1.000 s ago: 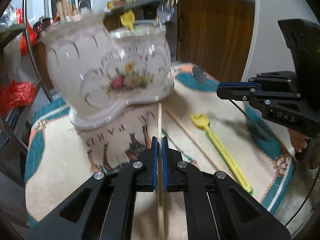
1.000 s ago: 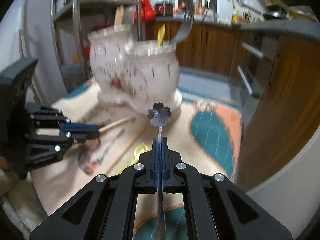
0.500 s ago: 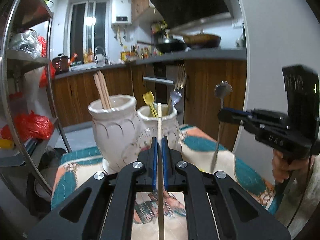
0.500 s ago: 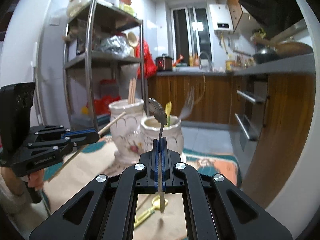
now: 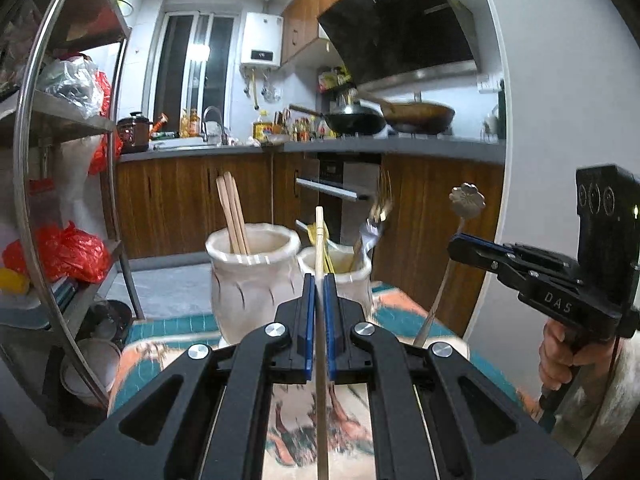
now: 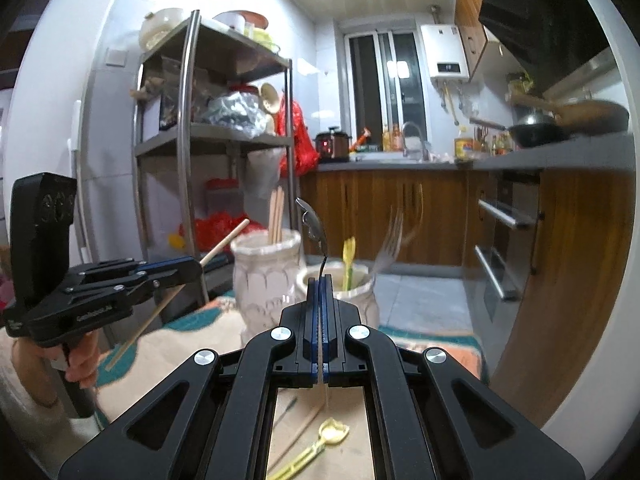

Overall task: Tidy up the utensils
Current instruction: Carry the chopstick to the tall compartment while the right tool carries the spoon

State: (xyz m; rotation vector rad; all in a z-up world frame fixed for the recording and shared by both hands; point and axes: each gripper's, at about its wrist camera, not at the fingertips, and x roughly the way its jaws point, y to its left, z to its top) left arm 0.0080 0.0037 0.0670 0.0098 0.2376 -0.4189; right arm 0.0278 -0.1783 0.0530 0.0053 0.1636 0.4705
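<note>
A: Now that both tools have risen off the desk (image 6: 168,344), what does each carry?

B: On the left, the left hand-held gripper (image 5: 316,292) is clamped on a wooden chopstick (image 5: 319,236), which a second ago lay low over the printed cloth (image 5: 404,316) and now stands upright before the two white ceramic holders (image 5: 248,280).

A: And those holders?

B: The left pot (image 6: 264,276) keeps three chopsticks (image 6: 276,212); the right pot (image 6: 356,296) has a yellow utensil (image 6: 349,256) and a fork (image 6: 390,240).

A: The right side?

B: The right hand-held gripper (image 6: 321,292) is closed tight on a flower-ended metal spoon (image 5: 466,200), lifted from the cloth to rim height. A yellow plastic spoon (image 6: 320,444) and another chopstick (image 6: 298,432) lie below on the cloth.
</note>
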